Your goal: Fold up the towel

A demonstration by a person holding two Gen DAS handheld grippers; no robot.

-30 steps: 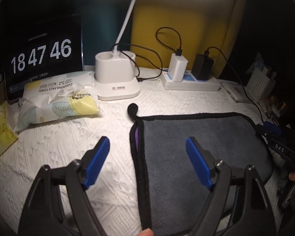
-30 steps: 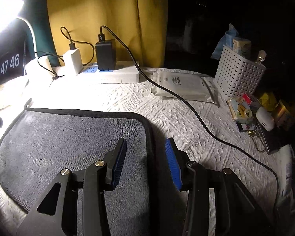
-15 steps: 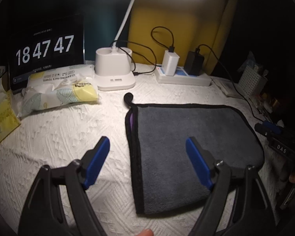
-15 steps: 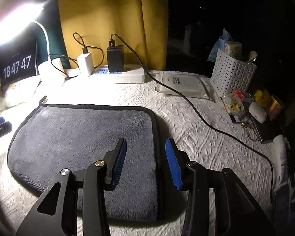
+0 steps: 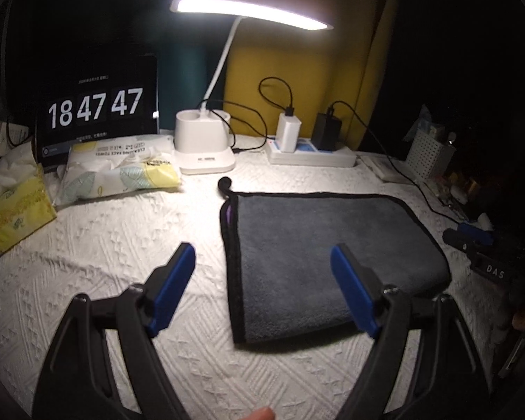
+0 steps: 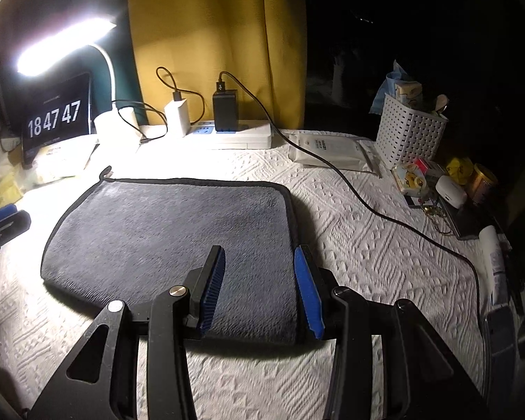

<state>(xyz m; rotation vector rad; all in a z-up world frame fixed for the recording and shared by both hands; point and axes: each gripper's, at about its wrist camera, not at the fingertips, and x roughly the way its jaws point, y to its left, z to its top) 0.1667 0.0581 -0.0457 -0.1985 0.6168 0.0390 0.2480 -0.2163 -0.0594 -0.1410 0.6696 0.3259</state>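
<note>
Towel first: the grey plush towel with black piping lies flat on the white embossed tablecloth, already doubled over by the look of it, since a sliver of purple lining shows along its left side and a small hanging loop sticks out at the far left corner.

My left gripper hangs above the towel's near-left corner with its blue-padded jaws wide apart and nothing between them; one pad sits over bare cloth, the other over the grey pile. My right gripper is over the near-right corner, jaws parted more narrowly, also empty; the piped right edge runs away from me roughly between its pads.

What the next move turns on, as I read it: the towel's long axis runs left to right across both views, so each tong has its own near corner directly ahead and below. Neither arm is clearly the nearer. I judge that another fold would mean dropping both onto the near edge and carrying it towards the far edge, where the white desk lamp base and white power strip stand beyond. The black charger cable trails just right of the towel; I'd watch it.
</note>
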